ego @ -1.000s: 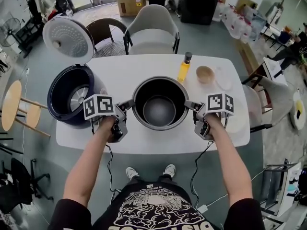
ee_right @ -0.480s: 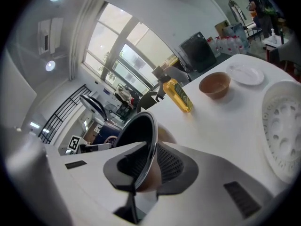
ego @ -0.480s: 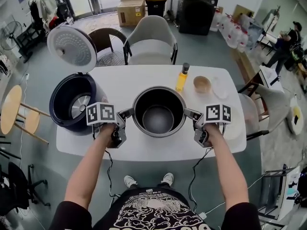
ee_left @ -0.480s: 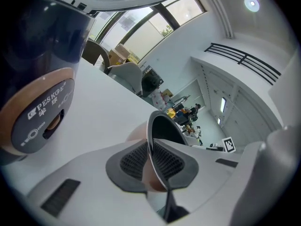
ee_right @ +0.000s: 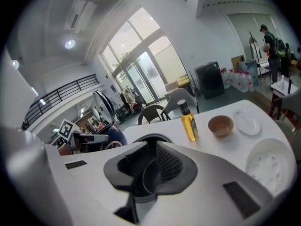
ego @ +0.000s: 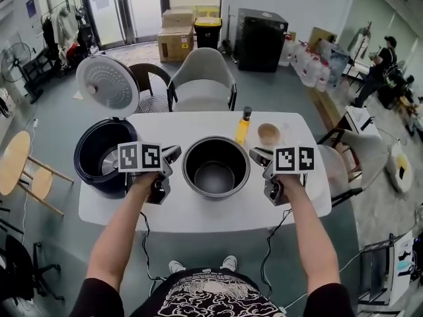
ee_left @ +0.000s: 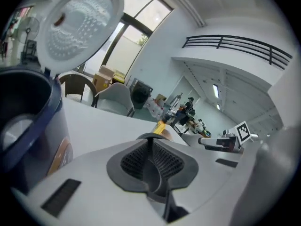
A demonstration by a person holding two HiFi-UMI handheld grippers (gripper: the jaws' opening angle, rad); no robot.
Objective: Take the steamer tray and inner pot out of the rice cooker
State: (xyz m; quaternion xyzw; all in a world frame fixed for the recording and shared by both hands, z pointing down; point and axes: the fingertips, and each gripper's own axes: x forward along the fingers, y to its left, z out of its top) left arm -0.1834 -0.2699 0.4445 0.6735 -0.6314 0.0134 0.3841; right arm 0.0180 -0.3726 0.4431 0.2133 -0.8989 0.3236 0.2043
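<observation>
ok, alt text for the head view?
An inner pot stands on a white table between a person's left gripper and right gripper; the right jaws have just been opening, nothing between them. The open rice cooker stands left of it.

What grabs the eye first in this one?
The dark pot sits empty in the middle of the white table. At the table's left end the blue cooker stands open, its round lid tipped up. Behind the pot, a yellow bottle stands beside a brown bowl.
</observation>
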